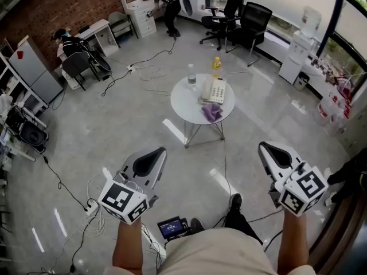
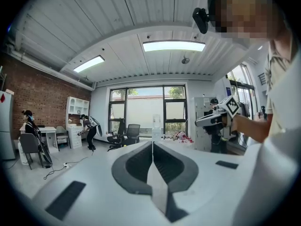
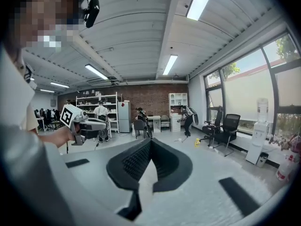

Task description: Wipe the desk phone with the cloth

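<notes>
Desk phone point(image 1: 214, 90) is sitting on the right part of the round white table point(image 1: 182, 101), well ahead of you and apart from both grippers. Its long axis is running roughly away from you. Purple cloth point(image 1: 211, 113) is lying bunched on the tabletop just in front of the phone's near end, by the near-right edge. I can't tell from the head view whether it's touching the phone. Water bottle point(image 1: 191, 74) is standing upright at the far-left edge, apart from the phone.

You're holding the left gripper point(image 1: 159, 153) and right gripper point(image 1: 264, 148) low and close to your body, one on each side, both pointing forward toward the table. Both sets of jaws are pressing together with nothing between them. Each gripper view is showing the pads meeting on a shut seam, with only the room beyond and no table in sight.

Key relation: the cloth is lying straight ahead, about midway between the two grippers, so neither is clearly nearer. It's sitting on the right half of the tabletop, so I'm judging the right gripper as the easier pick once you're stepping in. You're going to need those jaws open before coming down on the cloth. The phone is lying directly behind the cloth, so wipe strokes are probably going along its long axis, away from you. That's leaving the left gripper free to steady the phone if it's sliding.
</notes>
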Demonstrator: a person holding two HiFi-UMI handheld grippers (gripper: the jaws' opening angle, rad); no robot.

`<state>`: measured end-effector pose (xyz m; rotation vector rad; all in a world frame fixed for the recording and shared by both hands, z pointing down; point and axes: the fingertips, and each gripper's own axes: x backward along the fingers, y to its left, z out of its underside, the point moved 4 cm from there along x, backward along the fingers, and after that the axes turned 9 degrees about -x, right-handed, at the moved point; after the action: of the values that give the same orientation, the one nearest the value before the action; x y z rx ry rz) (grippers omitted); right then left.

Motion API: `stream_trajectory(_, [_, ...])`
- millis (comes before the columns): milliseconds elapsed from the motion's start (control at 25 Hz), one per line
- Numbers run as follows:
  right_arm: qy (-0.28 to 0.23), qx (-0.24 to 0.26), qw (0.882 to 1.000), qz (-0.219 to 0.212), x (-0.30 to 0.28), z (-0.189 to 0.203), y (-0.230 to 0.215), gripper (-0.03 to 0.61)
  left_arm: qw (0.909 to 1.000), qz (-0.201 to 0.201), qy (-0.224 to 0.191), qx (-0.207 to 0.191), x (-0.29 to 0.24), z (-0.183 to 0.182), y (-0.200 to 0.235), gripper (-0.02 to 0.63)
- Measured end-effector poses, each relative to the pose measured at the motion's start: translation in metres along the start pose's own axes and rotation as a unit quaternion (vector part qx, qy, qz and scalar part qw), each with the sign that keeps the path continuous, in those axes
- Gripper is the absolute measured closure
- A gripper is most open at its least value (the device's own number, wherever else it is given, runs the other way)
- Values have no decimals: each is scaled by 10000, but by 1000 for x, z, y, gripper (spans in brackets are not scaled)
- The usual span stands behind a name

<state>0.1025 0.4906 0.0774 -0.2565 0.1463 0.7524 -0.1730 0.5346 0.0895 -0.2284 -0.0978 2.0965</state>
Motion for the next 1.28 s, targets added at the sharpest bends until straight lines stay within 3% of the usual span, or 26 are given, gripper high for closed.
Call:
stream_trajectory(360, [79,-126,9985,-522,-52,-7,-85,586,9984,-459,320,20,-68,-1,8,604])
stream_trajectory(800, [264,-183,9938,-1062,-110,-25,-208,586,9957,-750,511,169,-196,-6,4,604])
stream_trajectory(1280, [260,-344,9895,-1381,-144,-41,-289,586,9924,-965,749,130,-278,-18,10,604])
